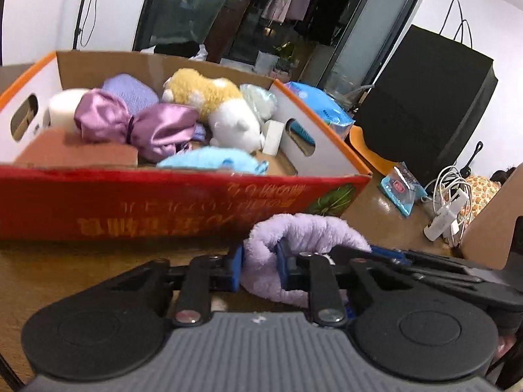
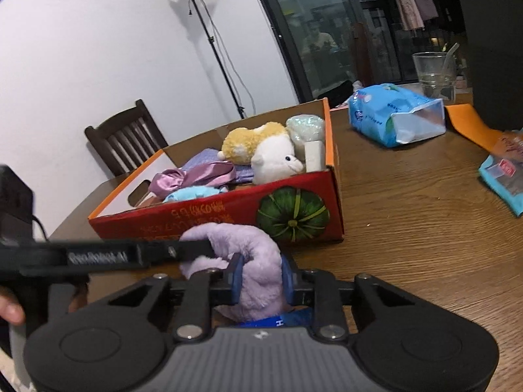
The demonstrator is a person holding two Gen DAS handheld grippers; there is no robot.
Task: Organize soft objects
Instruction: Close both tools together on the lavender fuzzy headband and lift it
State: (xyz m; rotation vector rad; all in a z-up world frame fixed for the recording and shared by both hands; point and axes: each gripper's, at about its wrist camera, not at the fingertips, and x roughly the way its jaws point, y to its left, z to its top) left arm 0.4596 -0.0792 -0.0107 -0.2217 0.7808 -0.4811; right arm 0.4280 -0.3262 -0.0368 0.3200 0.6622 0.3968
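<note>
A fuzzy lilac soft item (image 1: pixel 304 232) hangs between both grippers, just in front of the red cardboard box (image 1: pixel 163 202). My left gripper (image 1: pixel 260 269) is shut on one end of it. My right gripper (image 2: pixel 260 276) is shut on the other end (image 2: pixel 258 261). The left gripper's black body crosses the right wrist view (image 2: pixel 108 256). The box (image 2: pixel 228 215) holds a purple satin bundle (image 1: pixel 130 124), a yellow-and-white plush (image 1: pixel 225 107), a blue plush (image 1: pixel 212 161), a lavender cloth (image 1: pixel 130 89) and a white block (image 1: pixel 273 137).
The wooden table (image 2: pixel 425 245) carries a blue tissue pack (image 2: pixel 392 117), a clear plastic cup (image 2: pixel 434 72), a blue snack bag (image 2: pixel 503 176) and white cables (image 1: pixel 447 202). A dark chair (image 2: pixel 127 137) and a light stand (image 2: pixel 209 32) stand behind.
</note>
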